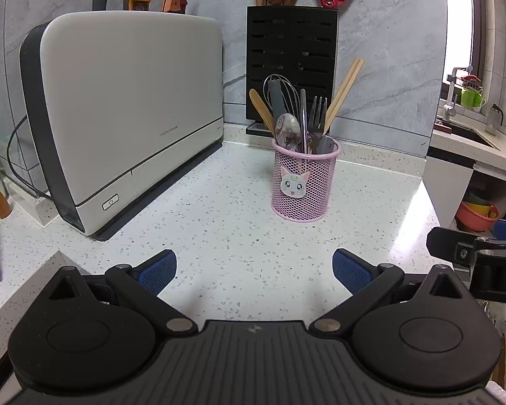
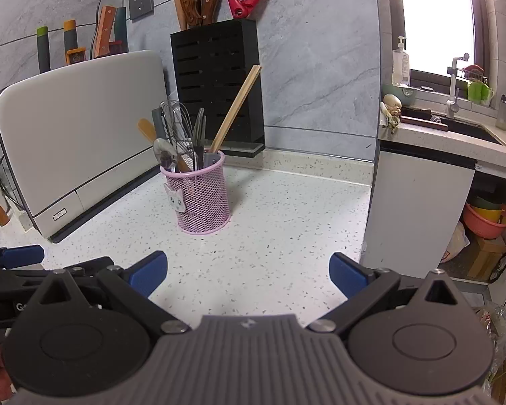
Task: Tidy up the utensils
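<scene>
In the left wrist view, the left gripper (image 1: 254, 271) hovers with its blue fingers (image 1: 157, 271) spread wide and empty over the speckled counter (image 1: 219, 236), and the pink mesh cup (image 1: 303, 185) (whisk, forks, spoon, chopsticks crammed upright inside) stands farther off, right of the white appliance (image 1: 118, 118). In the right wrist view, the right gripper (image 2: 248, 273) is likewise wide and empty, the cup (image 2: 200, 195) far-left ahead, near the black knife block (image 2: 219, 84).
</scene>
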Tool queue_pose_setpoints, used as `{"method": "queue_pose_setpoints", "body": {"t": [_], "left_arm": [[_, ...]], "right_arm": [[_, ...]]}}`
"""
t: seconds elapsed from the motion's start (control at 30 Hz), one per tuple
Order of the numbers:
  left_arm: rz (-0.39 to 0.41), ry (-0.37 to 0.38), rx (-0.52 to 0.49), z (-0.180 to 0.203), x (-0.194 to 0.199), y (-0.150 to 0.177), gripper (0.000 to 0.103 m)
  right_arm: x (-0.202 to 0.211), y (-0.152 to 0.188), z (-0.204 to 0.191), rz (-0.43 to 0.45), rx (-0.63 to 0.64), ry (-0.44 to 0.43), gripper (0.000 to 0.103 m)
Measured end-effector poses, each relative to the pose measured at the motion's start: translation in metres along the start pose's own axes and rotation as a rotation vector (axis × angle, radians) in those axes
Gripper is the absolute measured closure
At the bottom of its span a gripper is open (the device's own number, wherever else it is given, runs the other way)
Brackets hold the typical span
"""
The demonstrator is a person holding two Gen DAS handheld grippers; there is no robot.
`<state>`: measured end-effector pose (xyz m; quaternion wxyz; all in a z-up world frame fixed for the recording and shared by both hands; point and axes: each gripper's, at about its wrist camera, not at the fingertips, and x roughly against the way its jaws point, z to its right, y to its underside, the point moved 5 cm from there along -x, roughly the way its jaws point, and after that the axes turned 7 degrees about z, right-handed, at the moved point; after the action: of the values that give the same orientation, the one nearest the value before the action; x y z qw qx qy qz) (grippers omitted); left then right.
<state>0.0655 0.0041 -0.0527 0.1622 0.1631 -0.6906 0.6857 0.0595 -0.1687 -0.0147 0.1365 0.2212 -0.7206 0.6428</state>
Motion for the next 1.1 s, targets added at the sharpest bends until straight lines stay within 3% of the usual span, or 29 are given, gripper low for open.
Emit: {"method": "queue_pose_setpoints", "body": {"t": [1.1], "left_arm": [[0.010,-0.004,0.001,-0.0018,-0.0012,-0.0027,0.000]], "right_arm": [[-0.0066,0.0037,0.0036,-0.020,0.004,0.016,0.003]]}}
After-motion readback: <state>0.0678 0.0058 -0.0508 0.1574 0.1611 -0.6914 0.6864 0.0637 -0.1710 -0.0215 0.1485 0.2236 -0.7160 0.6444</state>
